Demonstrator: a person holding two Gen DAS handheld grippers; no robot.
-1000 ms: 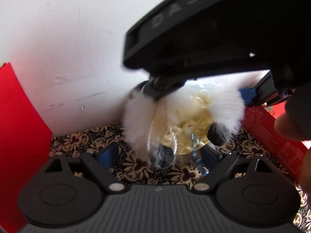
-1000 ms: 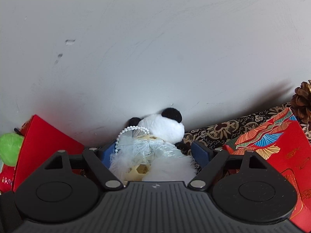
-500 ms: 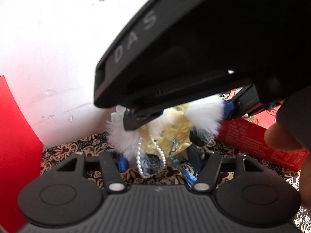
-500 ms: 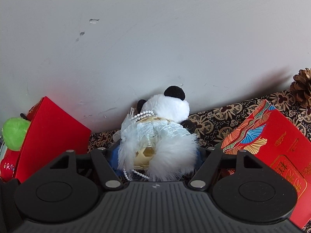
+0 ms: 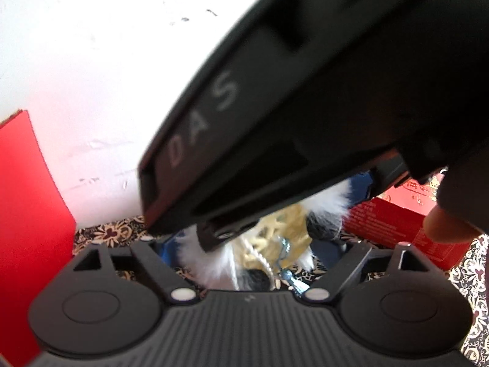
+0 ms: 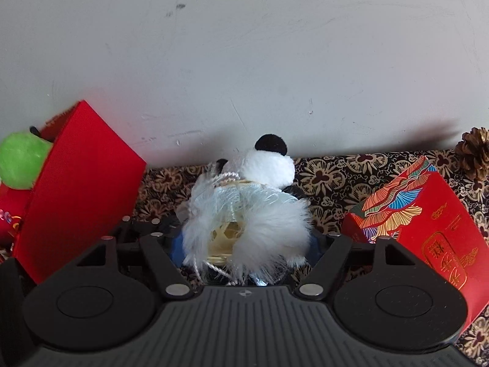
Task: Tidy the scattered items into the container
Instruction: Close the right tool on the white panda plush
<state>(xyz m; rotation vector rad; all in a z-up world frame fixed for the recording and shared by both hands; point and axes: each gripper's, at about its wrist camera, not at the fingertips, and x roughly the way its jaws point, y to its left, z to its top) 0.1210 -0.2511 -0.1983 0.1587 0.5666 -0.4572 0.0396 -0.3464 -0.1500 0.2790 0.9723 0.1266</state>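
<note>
Nearest, the left gripper [image 5: 249, 252] and the right gripper [image 6: 246, 244] each have the one fluffy white-and-black plush panda [image 6: 250, 214], with its pale blue ribbon and pearl string, between blue-padded jaws that are opening; whether the pads still press its fur I cannot tell. It hangs over the black-and-cream floral tablecloth [image 6: 333, 171]. Farther off stand one upright red box [image 6: 79, 189] at the left edge, one green ball [image 6: 21, 160] behind it, one ornate red packet [image 6: 428, 229] at the right, and one brown pine cone [image 6: 473, 151] in the far right corner.

Pale letters "DAS" on the black right gripper [image 5: 305, 122]; gold Chinese seal characters, unreadable, on the red envelope [image 6: 440, 244].
</note>
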